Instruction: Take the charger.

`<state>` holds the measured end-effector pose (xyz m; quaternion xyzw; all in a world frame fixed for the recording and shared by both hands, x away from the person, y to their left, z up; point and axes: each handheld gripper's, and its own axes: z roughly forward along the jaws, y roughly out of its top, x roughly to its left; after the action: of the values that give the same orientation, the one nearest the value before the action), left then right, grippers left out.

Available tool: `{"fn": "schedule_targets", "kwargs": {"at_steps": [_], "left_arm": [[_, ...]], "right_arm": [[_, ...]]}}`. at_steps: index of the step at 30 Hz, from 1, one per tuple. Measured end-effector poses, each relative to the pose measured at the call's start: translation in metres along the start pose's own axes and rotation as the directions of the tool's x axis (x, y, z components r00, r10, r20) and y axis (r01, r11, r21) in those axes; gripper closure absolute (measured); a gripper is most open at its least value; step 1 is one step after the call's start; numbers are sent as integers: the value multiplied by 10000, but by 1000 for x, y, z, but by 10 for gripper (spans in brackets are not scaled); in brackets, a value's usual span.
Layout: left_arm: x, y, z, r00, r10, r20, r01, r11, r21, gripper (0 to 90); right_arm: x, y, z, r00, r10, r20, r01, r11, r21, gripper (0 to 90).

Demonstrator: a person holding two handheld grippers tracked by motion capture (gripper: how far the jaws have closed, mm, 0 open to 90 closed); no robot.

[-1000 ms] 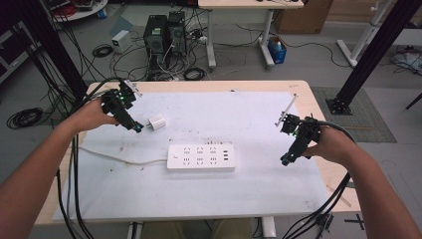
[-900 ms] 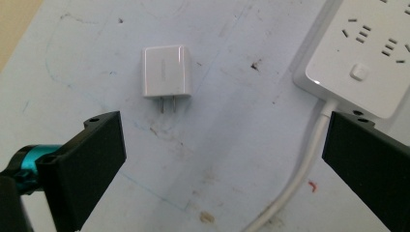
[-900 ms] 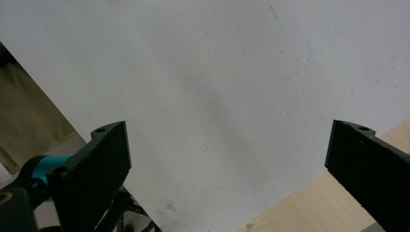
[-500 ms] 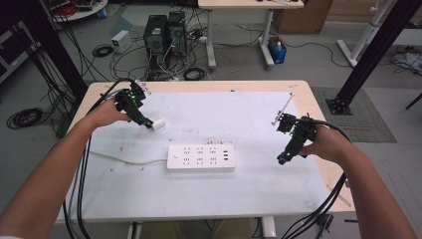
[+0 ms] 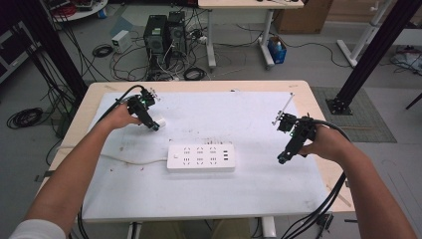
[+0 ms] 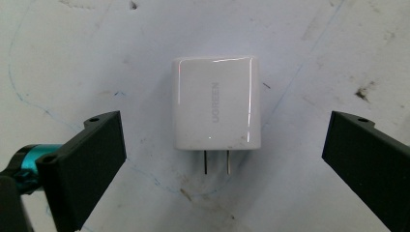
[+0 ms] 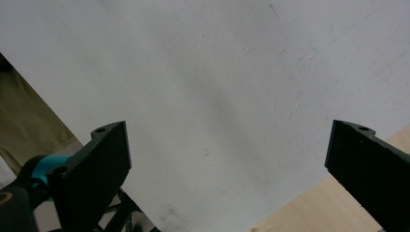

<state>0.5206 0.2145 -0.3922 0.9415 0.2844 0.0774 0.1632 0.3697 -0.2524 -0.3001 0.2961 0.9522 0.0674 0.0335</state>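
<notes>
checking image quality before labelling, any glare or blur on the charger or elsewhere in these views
Left gripper view: the white charger is sharp, its printed lettering readable, with bright glare streaks along its glossy edges. Right gripper view: the white table surface looks soft, with a broad dim shadow across it. High view: evenly lit, and the power strip is clear.

In the high view, at the upper left of the white sheet, the left tool [image 5: 154, 126] covers part of the white charger [image 5: 160, 121], whose prongs are too small to make out there. The sockets of the power strip [image 5: 200, 158] at mid-frame are blurred. In the left gripper view both jaws are cut off by the lower frame edge, as they are in the right gripper view.
</notes>
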Motion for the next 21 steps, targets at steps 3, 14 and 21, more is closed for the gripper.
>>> {"fn": "schedule_targets", "kwargs": {"at_steps": [3,14,21], "left_arm": [[0,1,9,9998,-167,144,167,9999,22,20],[2,1,23,9986,-139,511,121,9993,362,167],[2,0,25,9980,-127,614,101,9990,425,267]], "right_arm": [[0,-1,2,9999,103,-37,-103,9999,-20,17],[2,-2,5,9999,73,-135,-72,10000,32,17],[2,-3,5,9998,139,-118,-139,9999,-4,17]]}}
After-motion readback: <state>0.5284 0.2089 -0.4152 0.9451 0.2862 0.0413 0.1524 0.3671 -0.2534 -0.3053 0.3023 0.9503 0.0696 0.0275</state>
